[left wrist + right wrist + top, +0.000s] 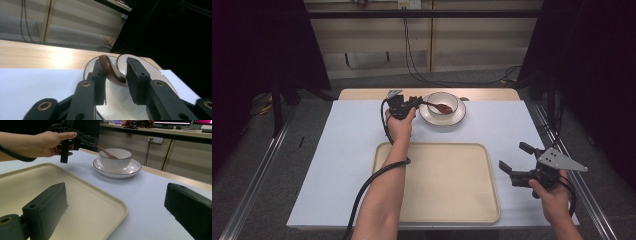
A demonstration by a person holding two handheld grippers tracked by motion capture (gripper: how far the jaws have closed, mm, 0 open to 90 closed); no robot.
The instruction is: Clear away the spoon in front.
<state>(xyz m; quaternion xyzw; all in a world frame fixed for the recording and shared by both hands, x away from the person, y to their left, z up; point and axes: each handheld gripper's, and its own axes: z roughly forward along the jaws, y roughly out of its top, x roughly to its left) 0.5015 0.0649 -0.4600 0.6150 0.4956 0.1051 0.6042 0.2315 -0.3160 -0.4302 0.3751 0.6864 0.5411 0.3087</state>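
The left tongs [416, 102] close on the spoon [438, 106] handle in the bowl [443, 102], while the right tongs [515, 157] gape wide beside the tray [452, 200].

beige tray [447, 200] on white sheet [347, 150]; wooden table edge [362, 93] behind.

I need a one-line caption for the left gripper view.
Hand-held gripper jaws either side of brown wooden spoon handle, above white ribbed bowl.

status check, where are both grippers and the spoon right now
Left gripper jaws around the brown spoon handle, spoon head in the bowl on its plate. Right gripper open, idle beside the tray. Nothing in the way.
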